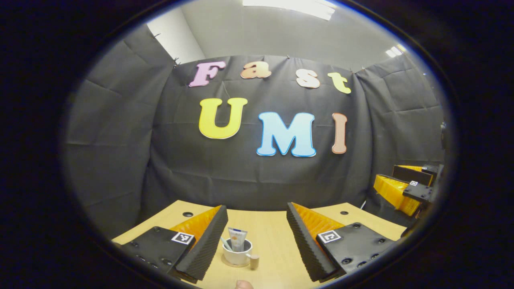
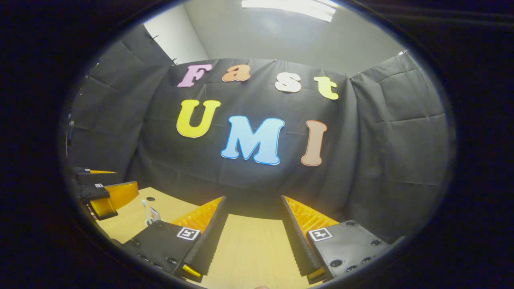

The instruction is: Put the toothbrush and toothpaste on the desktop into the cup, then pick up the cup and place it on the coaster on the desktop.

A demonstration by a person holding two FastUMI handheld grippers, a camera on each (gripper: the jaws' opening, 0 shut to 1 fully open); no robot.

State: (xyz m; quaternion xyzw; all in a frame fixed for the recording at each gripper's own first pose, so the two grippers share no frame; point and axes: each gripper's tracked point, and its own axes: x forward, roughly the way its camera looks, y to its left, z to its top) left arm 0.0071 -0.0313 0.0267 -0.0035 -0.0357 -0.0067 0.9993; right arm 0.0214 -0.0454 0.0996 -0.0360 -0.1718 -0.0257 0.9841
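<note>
Your left hand-held gripper (image 1: 257,241) and right hand-held gripper (image 2: 251,241) both hang released. The cup (image 1: 237,253), on the near bench (image 1: 273,237), already holds toothbrush (image 1: 225,243) and toothpaste (image 1: 237,239); next, likely grasp it for the coaster.

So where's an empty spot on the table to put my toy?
Bare table lies between the right gripper fingers, out to the far edge. It is crowded near the left gripper, where the cup holds the toothbrush and toothpaste.
</note>
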